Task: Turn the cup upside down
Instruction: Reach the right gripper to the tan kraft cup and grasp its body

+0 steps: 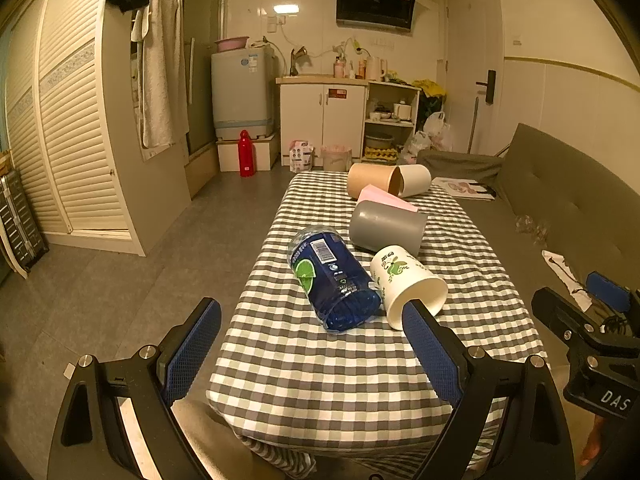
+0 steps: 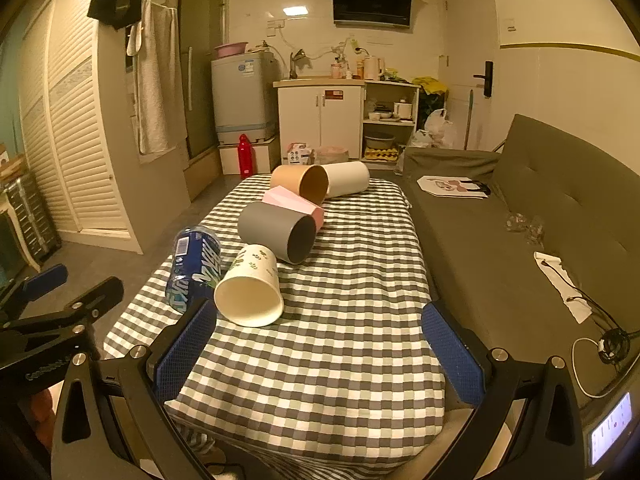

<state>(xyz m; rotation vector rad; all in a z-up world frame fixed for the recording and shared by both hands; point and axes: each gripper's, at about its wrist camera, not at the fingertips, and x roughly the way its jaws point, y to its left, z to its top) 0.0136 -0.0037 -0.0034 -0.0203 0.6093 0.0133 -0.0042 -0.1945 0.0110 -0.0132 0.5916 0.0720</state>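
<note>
Several cups lie on their sides on a checked cloth table (image 1: 344, 380) (image 2: 352, 360). Nearest is a white paper cup with green print (image 1: 406, 280) (image 2: 250, 284), mouth toward me, beside a blue plastic cup (image 1: 332, 276) (image 2: 192, 268). Behind them lie a grey cup (image 1: 386, 226) (image 2: 276, 230), a pink cup (image 1: 386, 198) (image 2: 294, 202), a brown cup (image 1: 372, 180) (image 2: 298, 180) and a white cup (image 1: 416, 180) (image 2: 348, 178). My left gripper (image 1: 312, 348) is open and empty, short of the blue cup. My right gripper (image 2: 320, 344) is open and empty over the near cloth.
A grey sofa (image 2: 520, 216) runs along the table's right side, with a paper (image 2: 452, 188), a cloth and cables (image 2: 600, 344) on it. Floor lies to the left. Kitchen cabinets (image 1: 324, 120), a washing machine (image 1: 240, 88) and a red bottle (image 1: 246, 154) stand far behind.
</note>
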